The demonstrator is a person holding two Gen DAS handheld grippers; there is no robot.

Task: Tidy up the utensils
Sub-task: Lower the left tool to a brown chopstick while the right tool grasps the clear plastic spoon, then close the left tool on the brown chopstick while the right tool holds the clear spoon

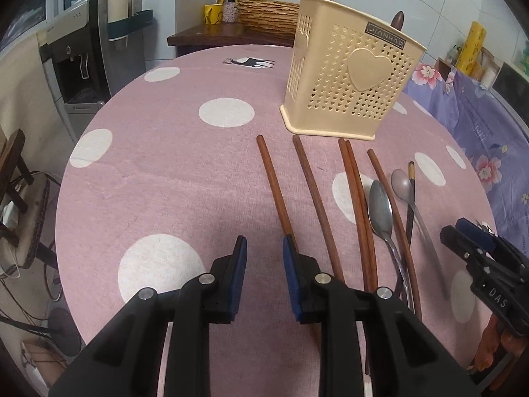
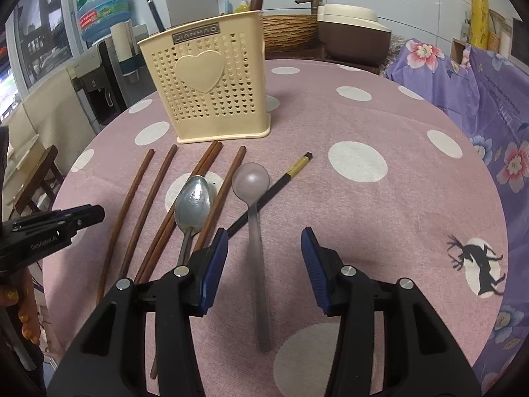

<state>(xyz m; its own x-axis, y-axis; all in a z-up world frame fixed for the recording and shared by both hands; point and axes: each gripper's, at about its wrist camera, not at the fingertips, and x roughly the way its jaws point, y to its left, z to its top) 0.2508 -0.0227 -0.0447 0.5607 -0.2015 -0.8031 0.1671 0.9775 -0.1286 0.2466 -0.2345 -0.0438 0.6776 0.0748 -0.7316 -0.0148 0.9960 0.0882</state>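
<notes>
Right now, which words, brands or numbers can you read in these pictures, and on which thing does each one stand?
"JIANHAO": plate on the cream holder, upside down in the left wrist view.
"DAS": right gripper.
"GenRobot.AI": left gripper.
Water bottle label: too blurred to read.
Purple cloth print: too small to read.

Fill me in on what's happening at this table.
A person is sorting utensils with a hand-held gripper in each hand. Five reddish-brown wooden chopsticks, a metal spoon, a translucent plastic spoon and a black chopstick with a gold band lie on the pink polka-dot tablecloth before the cream perforated plastic utensil holder. The left hand-held gripper is open beside the leftmost chopstick; the right hand-held gripper straddles the plastic spoon's handle, open.
</notes>
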